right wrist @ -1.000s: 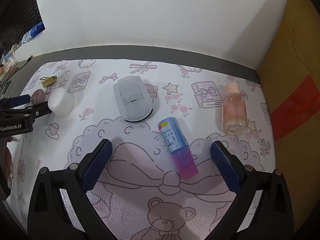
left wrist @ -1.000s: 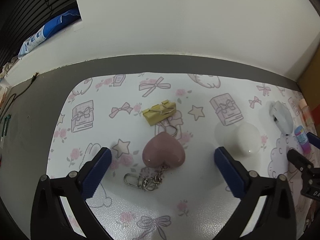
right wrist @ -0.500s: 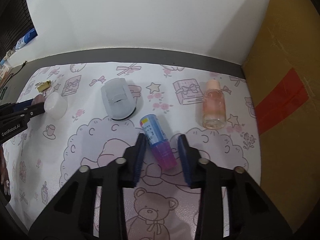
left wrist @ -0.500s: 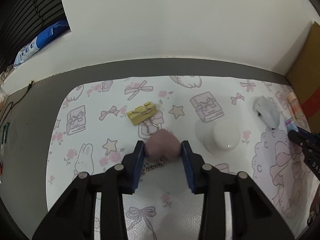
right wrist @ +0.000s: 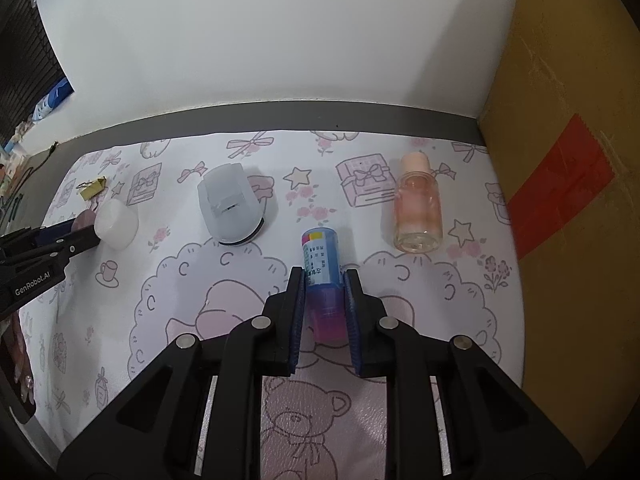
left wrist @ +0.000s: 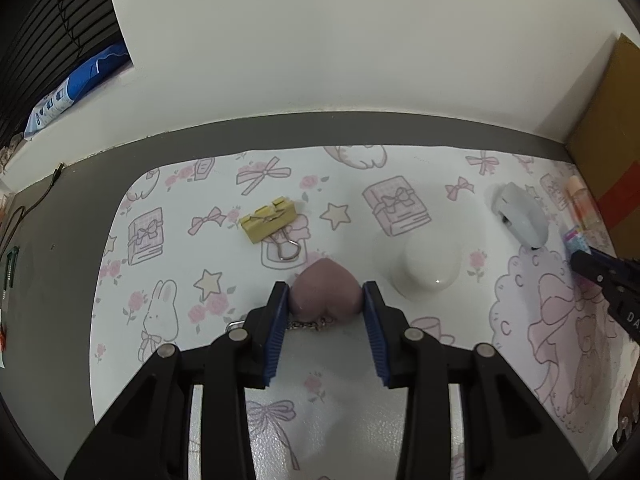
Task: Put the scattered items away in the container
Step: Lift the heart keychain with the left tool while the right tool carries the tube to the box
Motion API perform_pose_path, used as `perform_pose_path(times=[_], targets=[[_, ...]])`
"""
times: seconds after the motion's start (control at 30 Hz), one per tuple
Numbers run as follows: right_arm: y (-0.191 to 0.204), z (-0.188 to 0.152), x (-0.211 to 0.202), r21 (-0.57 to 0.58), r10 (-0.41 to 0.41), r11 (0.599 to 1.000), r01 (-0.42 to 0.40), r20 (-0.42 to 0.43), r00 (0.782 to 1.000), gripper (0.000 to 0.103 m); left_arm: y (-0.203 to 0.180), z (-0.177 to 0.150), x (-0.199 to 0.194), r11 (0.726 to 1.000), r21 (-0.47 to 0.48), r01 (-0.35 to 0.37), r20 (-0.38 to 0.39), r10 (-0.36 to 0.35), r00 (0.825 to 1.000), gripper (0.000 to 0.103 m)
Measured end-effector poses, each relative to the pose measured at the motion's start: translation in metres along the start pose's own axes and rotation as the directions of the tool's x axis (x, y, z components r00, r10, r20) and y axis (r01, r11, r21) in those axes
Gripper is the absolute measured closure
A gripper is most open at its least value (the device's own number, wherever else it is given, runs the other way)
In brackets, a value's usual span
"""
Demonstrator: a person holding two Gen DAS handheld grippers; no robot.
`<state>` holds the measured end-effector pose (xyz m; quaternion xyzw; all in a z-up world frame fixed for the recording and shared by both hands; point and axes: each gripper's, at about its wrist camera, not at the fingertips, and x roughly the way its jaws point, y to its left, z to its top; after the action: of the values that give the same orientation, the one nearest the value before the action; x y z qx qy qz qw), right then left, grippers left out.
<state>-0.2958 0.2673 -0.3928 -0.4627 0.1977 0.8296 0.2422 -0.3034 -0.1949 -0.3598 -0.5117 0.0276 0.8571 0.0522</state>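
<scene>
My left gripper (left wrist: 325,292) is shut on a pink heart keychain (left wrist: 322,280) that lies on the patterned mat (left wrist: 168,264); its chain trails back between the fingers. The jaws of my right gripper (right wrist: 325,276) are closing, and the blue pads press both sides of a small blue bottle with a purple cap (right wrist: 320,248) lying on the mat. On the mat around them lie a yellow binder clip (left wrist: 270,220), a white round jar (left wrist: 430,268), a pale grey plastic case (right wrist: 230,208) and a peach bottle (right wrist: 418,208).
A brown cardboard box with red tape (right wrist: 568,160) stands along the mat's right edge. A white wall runs behind the grey table strip. A cable and small tools lie off the mat at the far left (left wrist: 16,256).
Both grippers went from wide open to closed: the left onto the pink heart, the right onto the blue bottle. Both hands have stayed almost in place.
</scene>
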Motion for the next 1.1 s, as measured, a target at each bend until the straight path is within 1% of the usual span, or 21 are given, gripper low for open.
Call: perform_pose_path(times=[0.2, 0.37, 0.53, 0.73, 0.9, 0.93, 1.03, 1.07, 1.1], targets=[[0.003, 0.003, -0.008, -0.015, 0.001, 1.000, -0.001, 0.008, 1.000, 0.084, -0.004, 0.007, -0.011, 1.000, -0.007, -0.010, 0.006, 0.010, 1.000, 0.066], [0.004, 0.010, -0.019, -0.019, 0.004, 1.000, -0.004, 0.012, 1.000, 0.084, -0.006, 0.012, -0.040, 1.000, -0.007, -0.008, 0.035, 0.008, 0.999, 0.066], [0.011, 0.017, -0.047, -0.043, 0.006, 0.999, -0.004, 0.034, 0.999, 0.084, -0.011, 0.023, -0.073, 1.000, -0.011, -0.003, 0.066, 0.003, 0.998, 0.066], [0.022, 0.028, -0.082, -0.055, 0.002, 0.998, 0.002, 0.071, 0.997, 0.084, -0.014, 0.021, -0.112, 1.000, -0.012, -0.003, 0.114, 0.004, 0.994, 0.066], [0.029, 0.034, -0.119, -0.071, 0.007, 0.998, 0.000, 0.102, 0.995, 0.084, -0.016, 0.019, -0.152, 1.000, -0.018, 0.007, 0.157, -0.004, 0.988, 0.066], [0.031, 0.035, -0.126, -0.073, 0.007, 0.997, 0.001, 0.110, 0.994, 0.084, -0.016, 0.019, -0.158, 1.000, -0.014, 0.009, 0.179, -0.006, 0.984, 0.066], [0.036, 0.037, -0.149, -0.083, 0.013, 0.997, -0.002, 0.128, 0.992, 0.084, -0.017, 0.017, -0.181, 1.000, -0.012, 0.016, 0.207, -0.014, 0.978, 0.066], [0.037, 0.037, -0.157, -0.084, 0.013, 0.996, -0.002, 0.135, 0.991, 0.084, -0.017, 0.016, -0.190, 1.000, -0.026, -0.003, 0.244, 0.009, 0.970, 0.066], [0.039, 0.037, -0.165, -0.086, 0.012, 0.996, 0.000, 0.142, 0.990, 0.084, -0.018, 0.015, -0.200, 1.000, -0.025, -0.004, 0.257, 0.010, 0.966, 0.066]])
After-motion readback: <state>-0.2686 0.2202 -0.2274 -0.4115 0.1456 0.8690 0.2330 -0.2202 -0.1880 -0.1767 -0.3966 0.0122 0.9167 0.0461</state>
